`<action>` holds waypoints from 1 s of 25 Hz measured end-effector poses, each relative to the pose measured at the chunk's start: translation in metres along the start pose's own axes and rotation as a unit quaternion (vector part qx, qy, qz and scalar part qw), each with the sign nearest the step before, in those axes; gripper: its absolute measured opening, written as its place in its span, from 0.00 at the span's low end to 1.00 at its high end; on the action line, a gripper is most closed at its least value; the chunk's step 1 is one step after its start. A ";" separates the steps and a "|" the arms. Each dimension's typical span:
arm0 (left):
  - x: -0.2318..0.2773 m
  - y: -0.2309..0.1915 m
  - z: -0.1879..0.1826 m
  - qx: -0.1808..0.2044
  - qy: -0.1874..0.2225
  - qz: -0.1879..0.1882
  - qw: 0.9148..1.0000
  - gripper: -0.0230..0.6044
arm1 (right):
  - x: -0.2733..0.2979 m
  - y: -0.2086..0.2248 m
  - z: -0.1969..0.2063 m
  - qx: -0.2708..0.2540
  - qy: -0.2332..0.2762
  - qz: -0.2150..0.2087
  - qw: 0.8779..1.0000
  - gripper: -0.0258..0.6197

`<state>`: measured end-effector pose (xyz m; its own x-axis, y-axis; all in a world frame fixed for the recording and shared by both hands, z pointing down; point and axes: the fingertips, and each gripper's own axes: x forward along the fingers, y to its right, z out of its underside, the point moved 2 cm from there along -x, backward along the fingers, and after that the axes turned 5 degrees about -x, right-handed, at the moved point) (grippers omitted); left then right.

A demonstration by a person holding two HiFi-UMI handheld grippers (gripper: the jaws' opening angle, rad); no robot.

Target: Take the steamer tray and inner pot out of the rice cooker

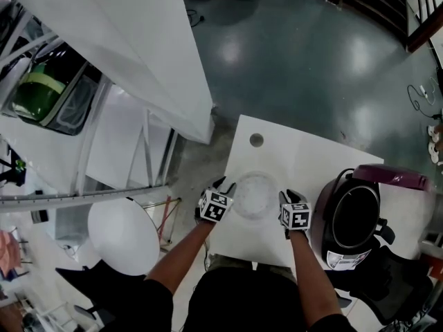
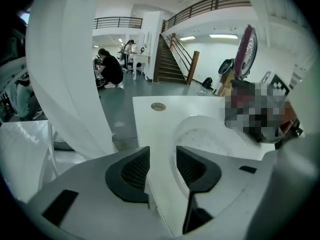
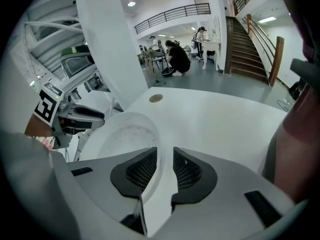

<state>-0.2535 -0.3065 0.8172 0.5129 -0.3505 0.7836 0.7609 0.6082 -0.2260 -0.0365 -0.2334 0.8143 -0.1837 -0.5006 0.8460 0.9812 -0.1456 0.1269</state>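
Steamer tray (image 1: 255, 194): out of the cooker, set flat on the smooth white table (image 1: 304, 151), near the front edge and between the two tools. It is a shallow round dish of white plastic, its floor speckled with small perforations. Left gripper (image 1: 224, 184) stands at the tray's left side with its ribbed black pads well apart, released, only bare tabletop between them. Right gripper (image 1: 288, 195) is at the opposite side, also slackened, with the tray's thin rim running up between its pads but not pinched. Rice cooker (image 1: 320, 223) sits at the table's right end – a dark, glossy, rounded body with its maroon lid (image 1: 392, 176) thrown back. The inner pot (image 1: 356, 218) is still seated inside, showing a pale ring round a dark hollow. The head view alone shows the pot; the gripper views alone show the pad ribbing, while the right gripper view also shows the left tool's marker cube (image 3: 46, 107) beyond the tray.
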 end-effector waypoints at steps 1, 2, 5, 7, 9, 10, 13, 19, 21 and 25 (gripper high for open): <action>-0.007 -0.001 -0.002 -0.007 0.008 0.000 1.000 0.30 | -0.006 -0.001 -0.004 0.002 0.007 0.000 1.000 0.16; -0.014 -0.001 -0.005 -0.013 0.016 0.000 1.000 0.29 | -0.012 -0.002 -0.010 0.004 0.016 0.000 1.000 0.16; -0.040 0.008 -0.012 -0.028 0.042 0.008 0.999 0.27 | -0.035 -0.009 -0.026 0.001 0.049 -0.003 0.999 0.16; -0.058 0.022 -0.021 -0.042 0.065 0.019 0.997 0.21 | -0.054 -0.019 -0.037 -0.017 0.077 -0.007 0.997 0.13; -0.075 0.039 -0.031 -0.057 0.090 0.025 0.994 0.13 | -0.077 -0.031 -0.046 -0.047 0.099 -0.015 0.994 0.09; -0.083 0.049 -0.037 -0.061 0.103 0.026 0.993 0.11 | -0.090 -0.037 -0.049 -0.059 0.108 -0.019 0.992 0.08; -0.107 0.082 -0.053 -0.065 0.135 0.036 0.988 0.08 | -0.124 -0.048 -0.048 -0.064 0.127 -0.040 0.989 0.07; -0.129 0.163 -0.071 -0.086 0.161 0.088 0.979 0.05 | -0.201 -0.030 -0.042 -0.054 0.166 -0.069 0.982 0.05; -0.132 0.194 -0.076 -0.076 0.162 0.100 0.979 0.05 | -0.231 -0.011 -0.039 -0.040 0.188 -0.068 0.979 0.05; -0.126 0.252 -0.091 -0.060 0.168 0.122 0.976 0.05 | -0.282 0.042 -0.027 -0.015 0.219 -0.049 0.974 0.04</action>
<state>-0.0900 -0.1740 0.6089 0.7713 -0.4314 0.4679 0.6300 0.6218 -0.4653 0.0550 -0.1215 0.5675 -0.2914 -0.7983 0.5270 0.9564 -0.2327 0.1764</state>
